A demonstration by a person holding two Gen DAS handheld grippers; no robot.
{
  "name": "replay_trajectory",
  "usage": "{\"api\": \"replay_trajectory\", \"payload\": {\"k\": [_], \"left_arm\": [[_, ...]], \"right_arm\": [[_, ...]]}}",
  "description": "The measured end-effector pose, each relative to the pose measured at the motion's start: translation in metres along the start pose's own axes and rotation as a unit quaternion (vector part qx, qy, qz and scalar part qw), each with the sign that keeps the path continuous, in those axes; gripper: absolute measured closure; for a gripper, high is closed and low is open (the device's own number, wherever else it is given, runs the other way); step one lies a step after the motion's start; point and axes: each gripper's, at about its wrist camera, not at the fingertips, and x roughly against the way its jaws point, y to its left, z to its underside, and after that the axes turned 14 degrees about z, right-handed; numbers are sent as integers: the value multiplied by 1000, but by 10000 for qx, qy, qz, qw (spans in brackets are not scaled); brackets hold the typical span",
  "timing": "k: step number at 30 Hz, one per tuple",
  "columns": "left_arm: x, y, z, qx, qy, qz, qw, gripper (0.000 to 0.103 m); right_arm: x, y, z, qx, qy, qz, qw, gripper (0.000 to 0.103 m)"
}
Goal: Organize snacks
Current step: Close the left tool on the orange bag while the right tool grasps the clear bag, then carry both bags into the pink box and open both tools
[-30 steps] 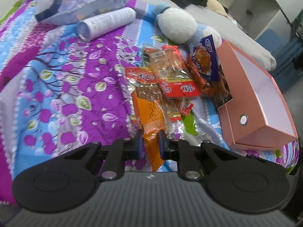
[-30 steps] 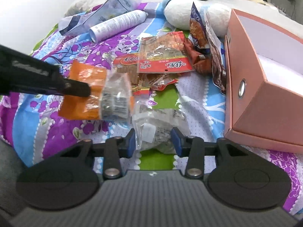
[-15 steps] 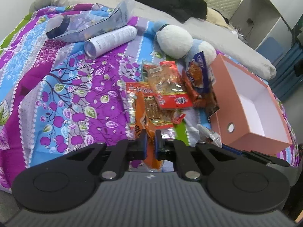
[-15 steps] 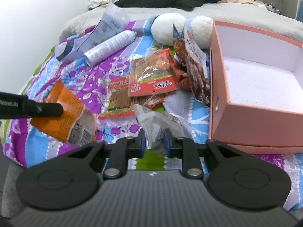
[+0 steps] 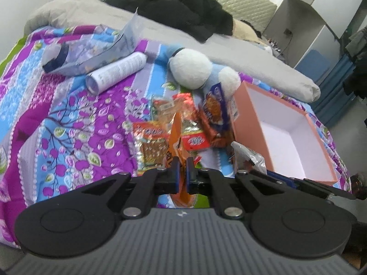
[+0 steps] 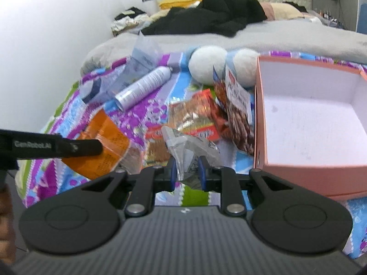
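Since the frame a second ago, I am lifting both packets off the quilt (image 5: 75, 119) and the view is opening onto more of the bed. Nearest me, my left gripper (image 5: 181, 175) is clenching an orange snack packet (image 5: 175, 142), held edge-on, hanging left of the pink box (image 6: 270, 174). My right gripper (image 6: 186, 175) is pinching a crinkly clear packet (image 6: 188, 144), just beside the box's near left corner. Further out, red and brown snack packets (image 6: 195, 114) are lying heaped against the box's left wall, with one tall bag (image 6: 238, 107) leaning on it. Beyond them, a white spray can (image 6: 142, 89) and a plush toy (image 6: 207, 68) are resting left of the box. The box is looking empty, so I am judging the sorting barely begun: two packets in hand, the heap waiting.
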Motion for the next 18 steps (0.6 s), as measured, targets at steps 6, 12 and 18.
{"api": "replay_trajectory", "payload": {"k": [6, 12, 18], "left_arm": [[7, -20, -17, -179, -140, 124, 9997, 97], [7, -45, -33, -410, -226, 291, 9985, 97], [2, -81, -59, -711, -393, 592, 9949, 97]], "right_arm": [[20, -7, -22, -112, -292, 5, 9995, 80], [38, -21, -37, -218, -545, 74, 9982, 80], [53, -39, -52, -398, -768, 187, 9961, 80]]}}
